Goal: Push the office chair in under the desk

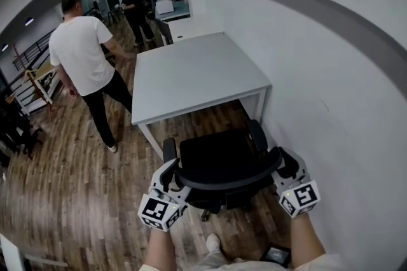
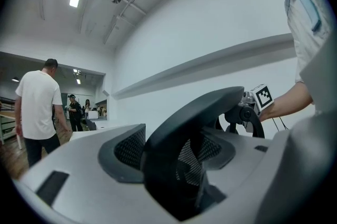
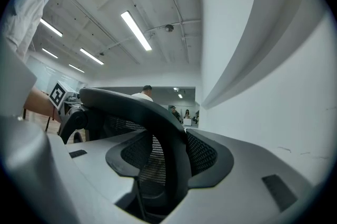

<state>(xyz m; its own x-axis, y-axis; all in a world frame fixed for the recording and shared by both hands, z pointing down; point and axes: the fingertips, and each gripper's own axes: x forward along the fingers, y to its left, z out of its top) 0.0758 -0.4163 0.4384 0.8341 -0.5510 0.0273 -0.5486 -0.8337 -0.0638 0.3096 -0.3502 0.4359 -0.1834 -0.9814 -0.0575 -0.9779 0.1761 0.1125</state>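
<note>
A black office chair (image 1: pixel 213 155) stands on the wood floor in front of the pale grey desk (image 1: pixel 191 72), its seat front just under the desk's near edge. My left gripper (image 1: pixel 170 173) is shut on the left end of the curved backrest rim (image 1: pixel 222 182). My right gripper (image 1: pixel 280 165) is shut on the right end. In the left gripper view the rim (image 2: pixel 195 112) and mesh fill the space between the jaws of the left gripper (image 2: pixel 174 165). The right gripper view shows the rim (image 3: pixel 142 107) held the same way in the right gripper (image 3: pixel 163 165).
A white wall (image 1: pixel 331 72) runs close along the right of the desk and chair. A person in a white T-shirt (image 1: pixel 82 53) stands on the floor left of the desk. More people (image 1: pixel 133 6) stand at the back. My shoe (image 1: pixel 213 241) is behind the chair.
</note>
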